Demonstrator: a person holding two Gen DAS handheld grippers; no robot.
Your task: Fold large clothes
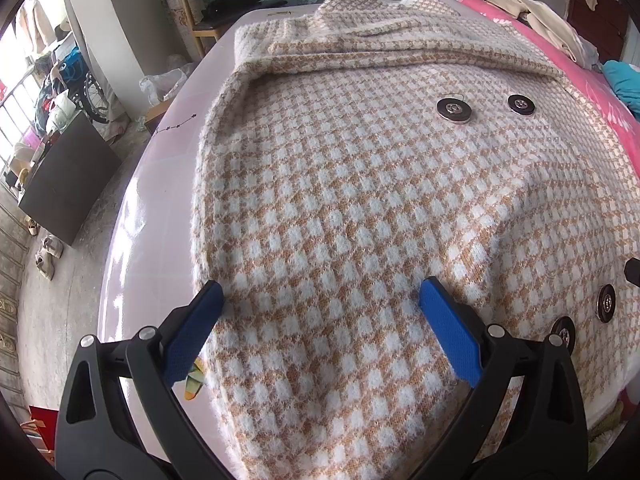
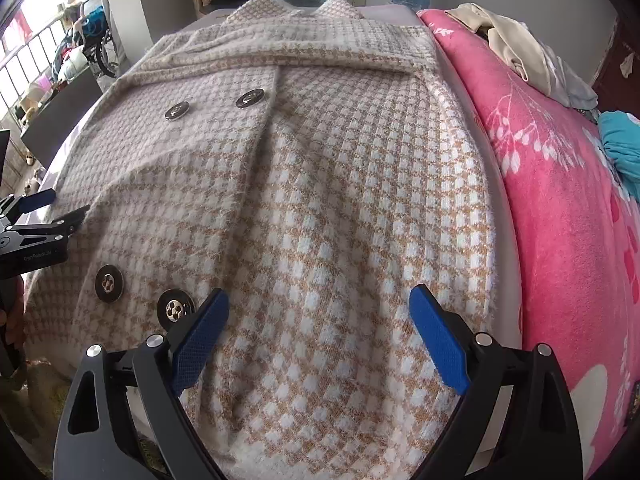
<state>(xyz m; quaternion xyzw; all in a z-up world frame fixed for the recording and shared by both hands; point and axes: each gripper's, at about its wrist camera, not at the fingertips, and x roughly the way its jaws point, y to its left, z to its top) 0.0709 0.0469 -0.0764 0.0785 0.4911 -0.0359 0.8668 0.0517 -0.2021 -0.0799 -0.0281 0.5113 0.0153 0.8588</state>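
The coat is lying spread flat on the bed, its near hem running out of view below both cameras and its collar end shrinking into the fisheye rim. It is a fuzzy knit in tan and white checks, bearing round dark buttons with metal centres. The left gripper and right gripper are hovering over it, jaws released, blue ribbed pads wide apart, nothing gripped. A pink fleece blanket is lying alongside.

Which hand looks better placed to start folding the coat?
Probably the left gripper: one open finger sits right at the coat side edge. The right gripper, also open, hovers over mid-cloth.
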